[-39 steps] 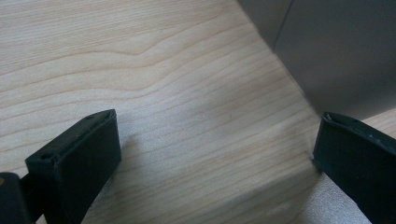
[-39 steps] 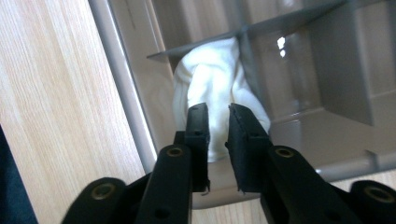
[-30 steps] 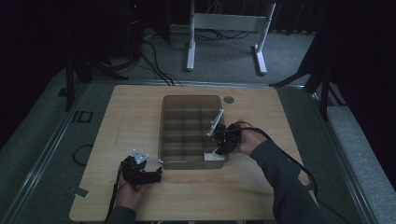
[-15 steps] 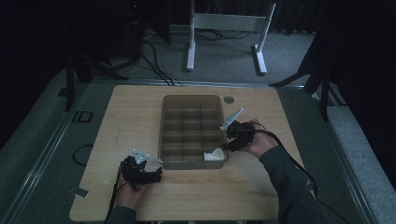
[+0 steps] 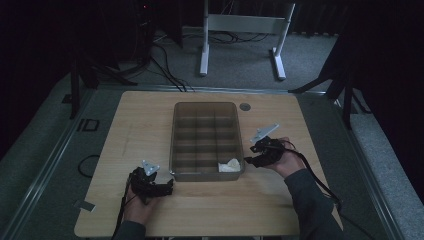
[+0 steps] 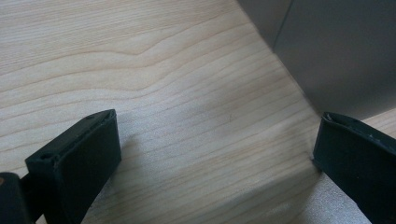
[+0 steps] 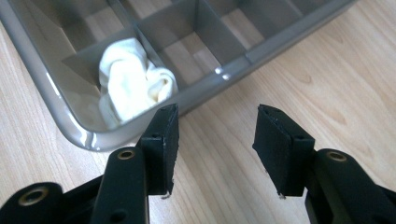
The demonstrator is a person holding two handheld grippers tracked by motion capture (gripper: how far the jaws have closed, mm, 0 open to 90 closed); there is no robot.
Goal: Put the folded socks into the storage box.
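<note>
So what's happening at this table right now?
A person works at a wooden table with two handheld grippers. A grey divided tray holds a white rolled cloth in its near right corner compartment. The right gripper sits open and empty beside that corner. The left gripper rests open on the table by the tray's near left corner.

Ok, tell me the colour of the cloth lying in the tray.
Creamy white; the cloth shows best in the right gripper view, bunched in a corner compartment of the grey tray.
</note>
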